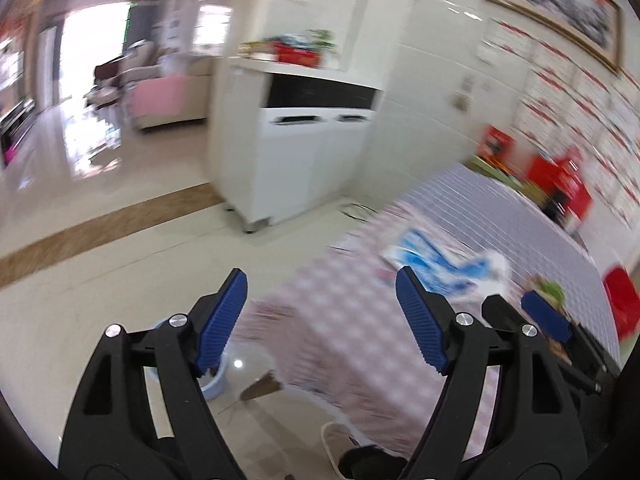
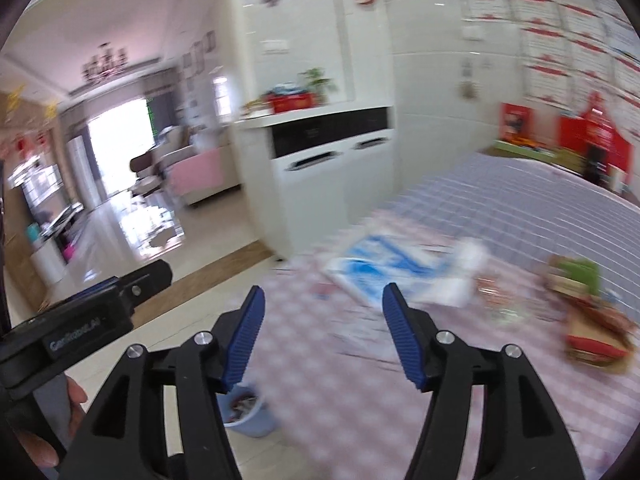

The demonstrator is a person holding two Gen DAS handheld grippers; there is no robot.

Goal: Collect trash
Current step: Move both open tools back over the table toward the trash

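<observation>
Both tongs, left (image 1: 322, 304) and right (image 2: 323, 322), were held released, empty and angled downward over the pink-checked cloth-covered surface (image 2: 320, 380); frames were blurred.

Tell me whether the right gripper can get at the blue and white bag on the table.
Probably yes: the right gripper is open and empty, the blue and white bag lies uncovered ahead of it.

The left gripper (image 1: 320, 292) is hanging open with nothing between its blue pads (image 1: 224, 316). A blue and white wrapper (image 1: 436, 260) is lying on the checked tablecloth (image 1: 340, 332). A white cabinet (image 1: 312, 136) is standing behind.
</observation>
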